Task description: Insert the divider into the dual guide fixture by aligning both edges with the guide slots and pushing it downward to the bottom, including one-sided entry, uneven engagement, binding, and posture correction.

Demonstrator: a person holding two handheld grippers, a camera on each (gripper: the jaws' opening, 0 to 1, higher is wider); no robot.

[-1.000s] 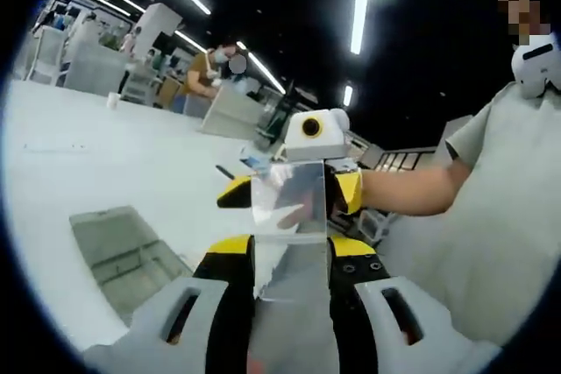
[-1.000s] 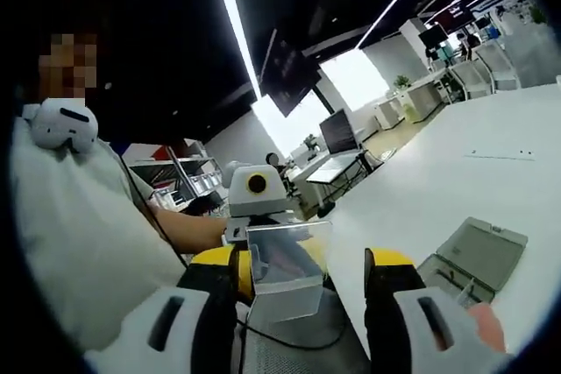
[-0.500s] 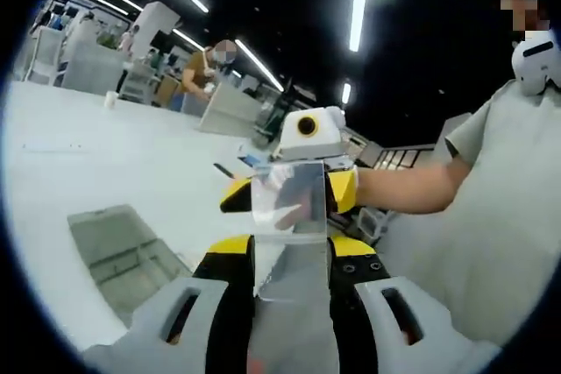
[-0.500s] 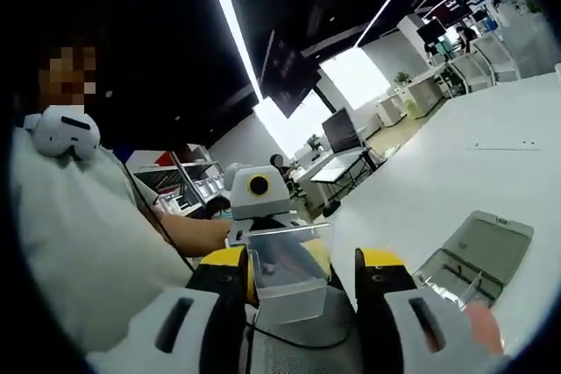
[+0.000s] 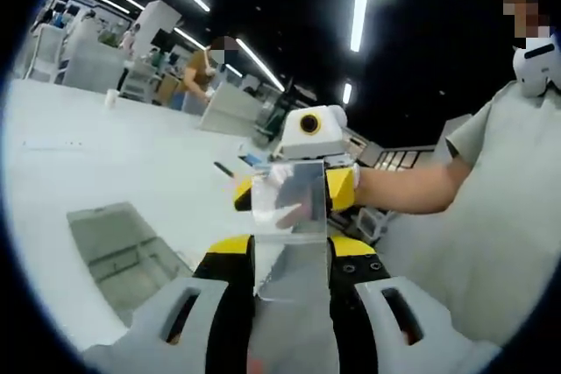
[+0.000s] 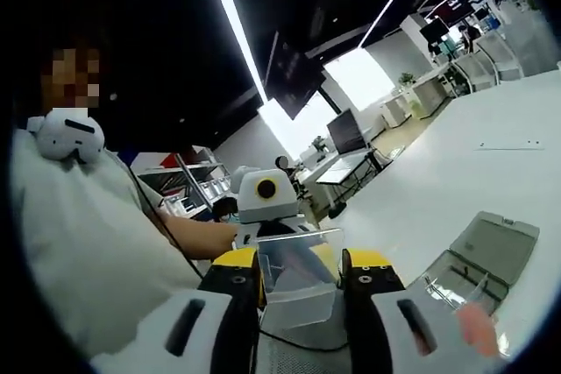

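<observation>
Since before, our right gripper (image 6: 300,271) had closed on the divider (image 5: 289,199) that our left gripper (image 5: 287,256) also gripped; the fixture (image 6: 478,260) sat unfilled on the table (image 5: 131,155).

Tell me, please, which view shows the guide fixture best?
The left gripper view: the guide fixture lies broad on the white table. The right gripper view shows it smaller, near the edge.

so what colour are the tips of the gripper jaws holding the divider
Yellow, on black jaws. Clearest in the left gripper view, where the right gripper grips the clear divider.
</observation>
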